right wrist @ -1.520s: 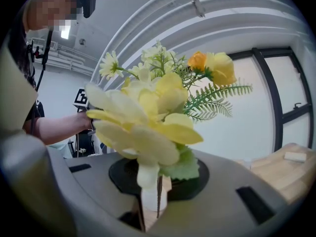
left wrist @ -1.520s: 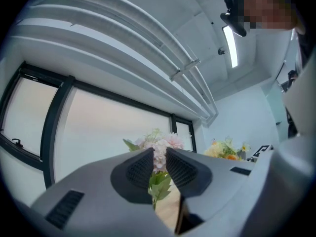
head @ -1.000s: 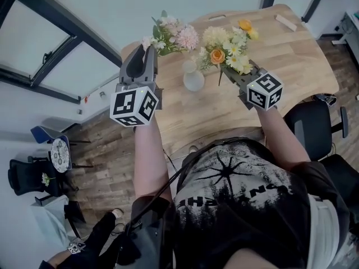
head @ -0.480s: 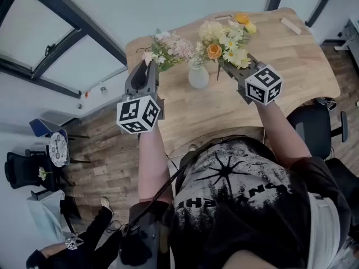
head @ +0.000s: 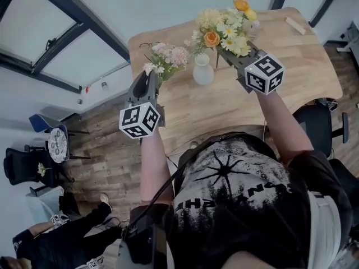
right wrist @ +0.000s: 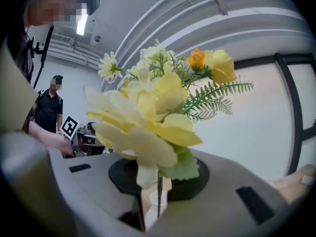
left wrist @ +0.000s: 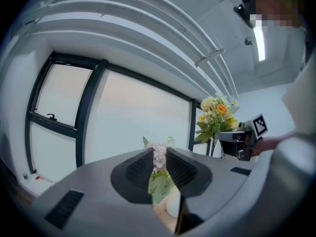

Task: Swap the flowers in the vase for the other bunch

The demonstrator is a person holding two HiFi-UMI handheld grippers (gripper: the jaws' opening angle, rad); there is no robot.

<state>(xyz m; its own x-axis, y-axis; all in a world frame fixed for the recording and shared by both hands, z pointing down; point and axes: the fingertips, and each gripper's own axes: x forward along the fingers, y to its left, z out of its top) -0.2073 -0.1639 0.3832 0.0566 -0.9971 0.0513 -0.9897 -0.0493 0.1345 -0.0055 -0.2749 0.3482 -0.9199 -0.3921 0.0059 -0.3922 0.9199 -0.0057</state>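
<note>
Two grips — pink bunch (head: 168, 58), yellow bunch (head: 223, 29)

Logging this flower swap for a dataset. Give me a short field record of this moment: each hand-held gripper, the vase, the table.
left hand-held gripper: shut on pink bunch
right hand-held gripper: shut on yellow bunch
vase: white, upright on table, no flowers in it
table: wooden; small wooden block near far corner
stage: both bunches out of the vase
</note>
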